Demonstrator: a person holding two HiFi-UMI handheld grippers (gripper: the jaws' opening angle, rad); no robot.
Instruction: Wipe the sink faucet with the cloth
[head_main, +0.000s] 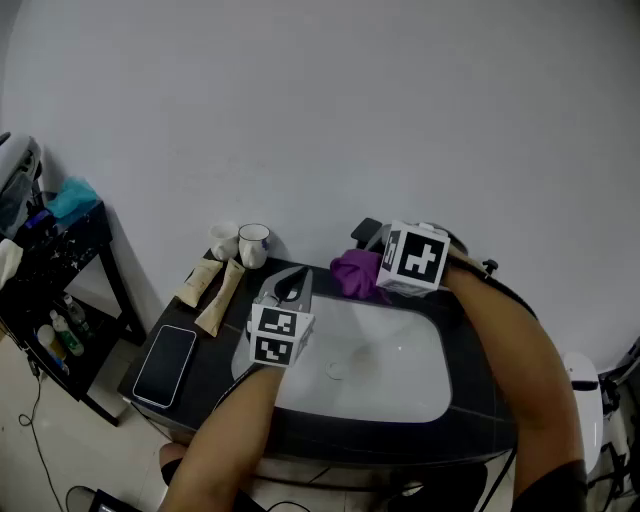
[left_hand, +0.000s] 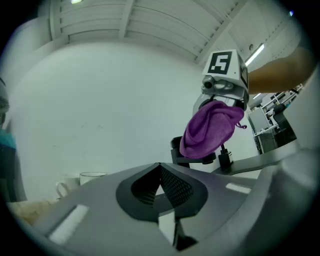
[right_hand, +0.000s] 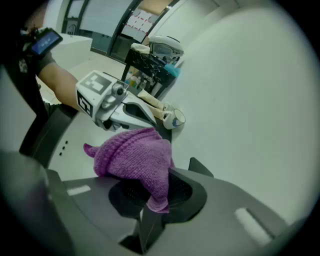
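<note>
The purple cloth (head_main: 355, 272) is bunched at the back rim of the white sink (head_main: 400, 380), in front of the black faucet (head_main: 366, 231). My right gripper (head_main: 374, 270) is shut on the cloth (right_hand: 134, 157), which spills over its jaws. In the left gripper view the cloth (left_hand: 210, 129) hangs over the faucet (left_hand: 196, 156), touching or just above it. My left gripper (head_main: 292, 281) is over the sink's left rim, apart from the cloth, its jaws shut with nothing between them (left_hand: 160, 169).
Two white mugs (head_main: 238, 242) stand at the back left of the black counter (head_main: 215, 355). Two beige tubes (head_main: 212, 290) and a dark phone (head_main: 166, 365) lie left of the sink. A black shelf (head_main: 55, 290) with bottles stands further left. A white wall rises behind.
</note>
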